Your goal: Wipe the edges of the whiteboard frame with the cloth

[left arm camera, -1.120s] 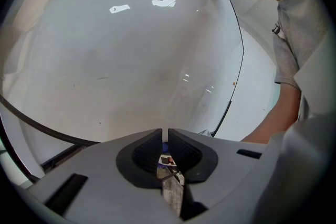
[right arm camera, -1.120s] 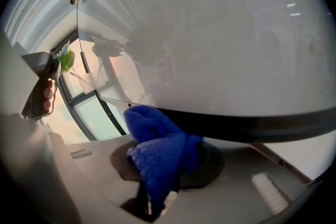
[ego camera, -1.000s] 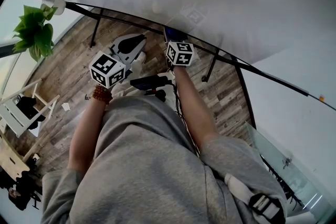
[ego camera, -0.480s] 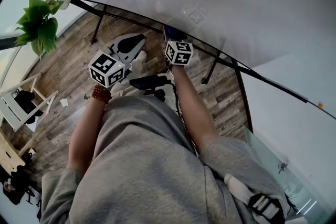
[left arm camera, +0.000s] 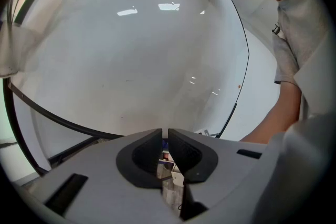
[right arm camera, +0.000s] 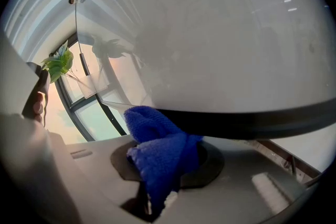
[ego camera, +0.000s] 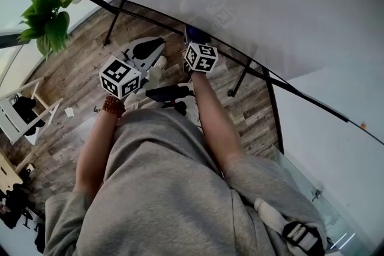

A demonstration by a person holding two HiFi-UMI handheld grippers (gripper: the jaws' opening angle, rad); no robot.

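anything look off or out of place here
Nothing stands out. The right gripper holds the blue cloth at the black frame; the left gripper is shut and empty. The whiteboard looks intact.

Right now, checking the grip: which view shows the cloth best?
The right gripper view: the cloth is clamped in the right gripper, by the whiteboard frame. Head view shows a blue sliver; left gripper view, none.

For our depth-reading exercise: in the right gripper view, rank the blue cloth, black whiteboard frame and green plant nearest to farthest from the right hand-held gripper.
1. Blue cloth: between the jaws.
2. Black whiteboard frame: just ahead, crossing the view.
3. Green plant: far off, at left.
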